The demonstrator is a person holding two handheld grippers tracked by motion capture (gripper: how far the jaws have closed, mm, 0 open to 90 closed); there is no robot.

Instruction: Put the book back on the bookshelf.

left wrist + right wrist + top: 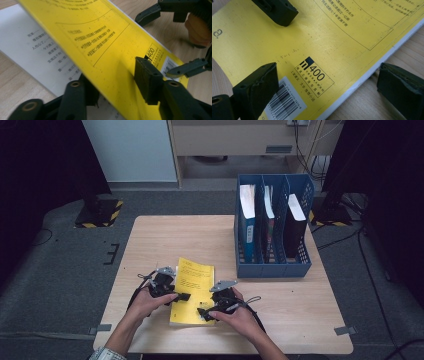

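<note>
The yellow book (192, 291) lies on the wooden table (300, 320) near its front edge. The left gripper (117, 85) clamps the raised cover, exposing a page. The right gripper (324, 85) straddles the book's edge, jaws wide, probably steadying it.

A light wooden table (160, 240) carries a yellow paperback book (196, 277) near the front edge and, at its far right, a blue three-slot file holder (272, 265).

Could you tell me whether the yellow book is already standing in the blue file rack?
No, the yellow book lies on the wooden table in front of the person, apart from the blue file rack, which holds other books.
</note>
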